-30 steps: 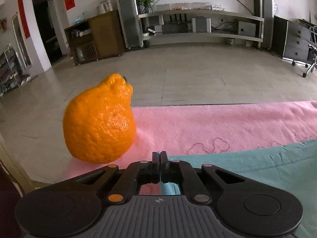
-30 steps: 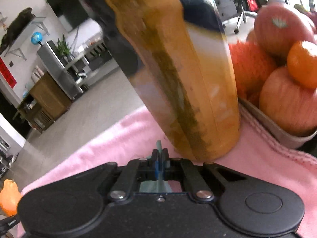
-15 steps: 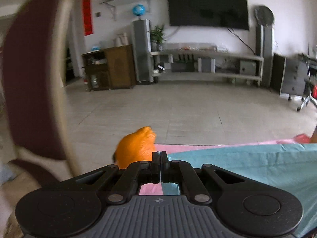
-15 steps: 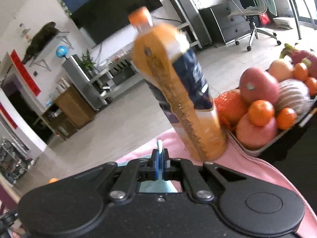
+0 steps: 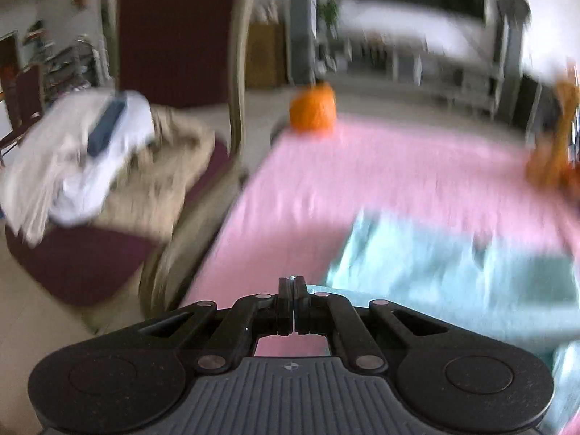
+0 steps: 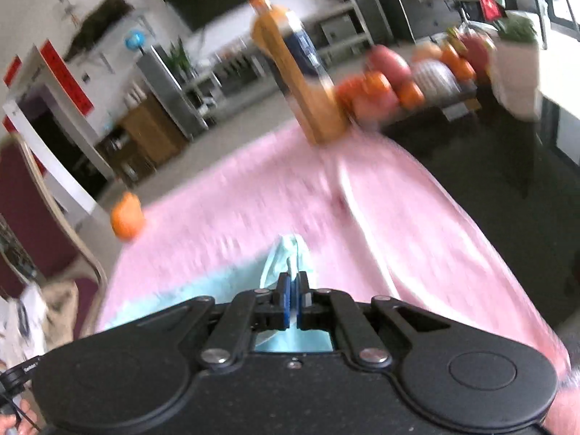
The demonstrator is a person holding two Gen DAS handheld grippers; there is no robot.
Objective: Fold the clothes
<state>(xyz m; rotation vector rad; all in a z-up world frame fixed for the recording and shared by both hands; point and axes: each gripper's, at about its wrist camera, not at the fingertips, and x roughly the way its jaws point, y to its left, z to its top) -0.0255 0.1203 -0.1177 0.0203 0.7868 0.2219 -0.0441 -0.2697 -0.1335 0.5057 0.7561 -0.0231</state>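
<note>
Motion blur smears both wrist views, yet we can still make out the main things. We hold the right gripper [image 6: 294,291] clamped on a bunched edge of the pale teal cloth garment [image 6: 286,257], whose fabric rises in a peak between the blue-padded fingers [image 6: 286,299] and runs back under the gripper body. From the left wrist view we see the same garment [image 5: 453,268] spread over the near right part of the pink fleece blanket [image 5: 362,181] that covers the tabletop. Our left gripper [image 5: 292,299] has its jaws nearly together and just starting to part; no cloth shows between its fingertips, though the teal edge lies just beside them on the right.

At the far left corner of the blanket sits a bumpy orange citrus fruit [image 5: 312,110]. At the far right end, in the right wrist view, stands a tall bottle of orange drink with a dark blue label [image 6: 301,72], and just beside it a tray heaped with red and orange fruit [image 6: 409,79], with a white pot holding a green plant [image 6: 516,69] further right. Left of the tabletop we see a maroon upholstered chair with a pale wooden frame [image 5: 174,36], its seat carrying a loose pile of white and beige clothes [image 5: 87,159].
</note>
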